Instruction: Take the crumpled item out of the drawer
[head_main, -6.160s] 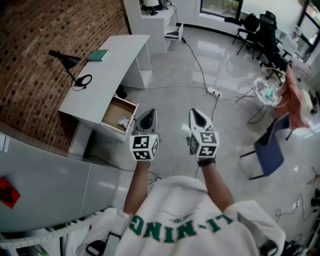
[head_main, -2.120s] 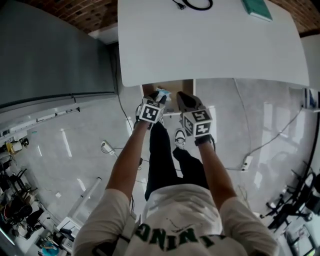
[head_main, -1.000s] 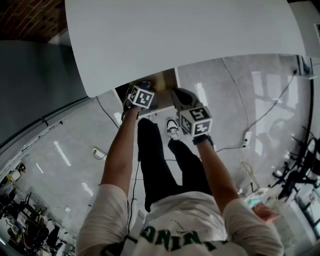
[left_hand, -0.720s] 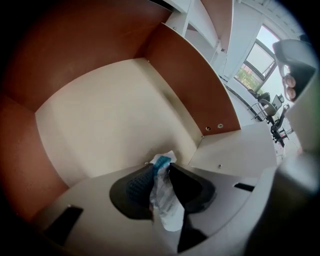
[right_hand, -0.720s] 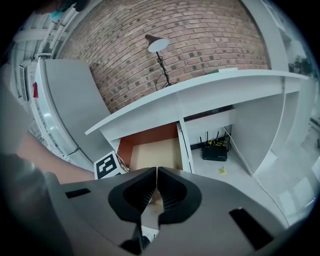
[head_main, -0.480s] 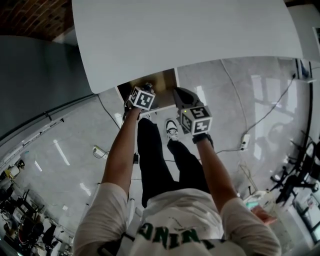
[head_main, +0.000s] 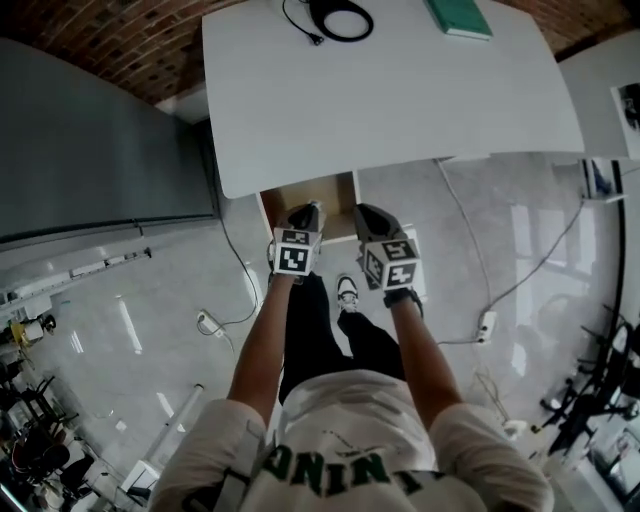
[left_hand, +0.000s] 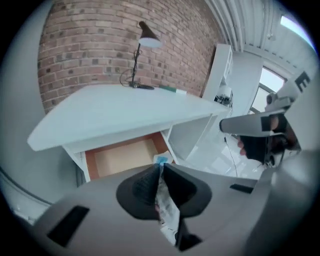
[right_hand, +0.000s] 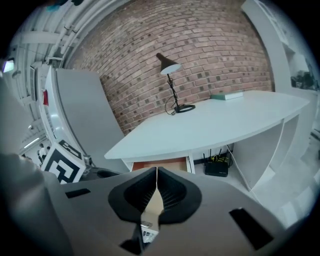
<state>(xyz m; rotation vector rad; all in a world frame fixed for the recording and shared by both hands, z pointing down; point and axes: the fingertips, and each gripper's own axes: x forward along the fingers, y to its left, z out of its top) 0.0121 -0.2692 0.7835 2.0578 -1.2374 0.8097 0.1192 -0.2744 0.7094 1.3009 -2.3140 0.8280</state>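
crumpled item (left_hand: 166, 207) sits pinched between the closing jaws of the left tool (left_hand: 159, 167), its pads pressing on it, just in front of the open drawer (left_hand: 120, 156) under the white counter (left_hand: 115, 115). right tool (right_hand: 156, 172) hangs alongside, jaws together.

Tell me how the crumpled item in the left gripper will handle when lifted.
Probably floppy: the crumpled item is squashed flat between the closing jaws of the left gripper. Likely very light, as it looks like thin, creased wrapper film. It may slip a little, since only a thin pinched strip is gripped near the open drawer.
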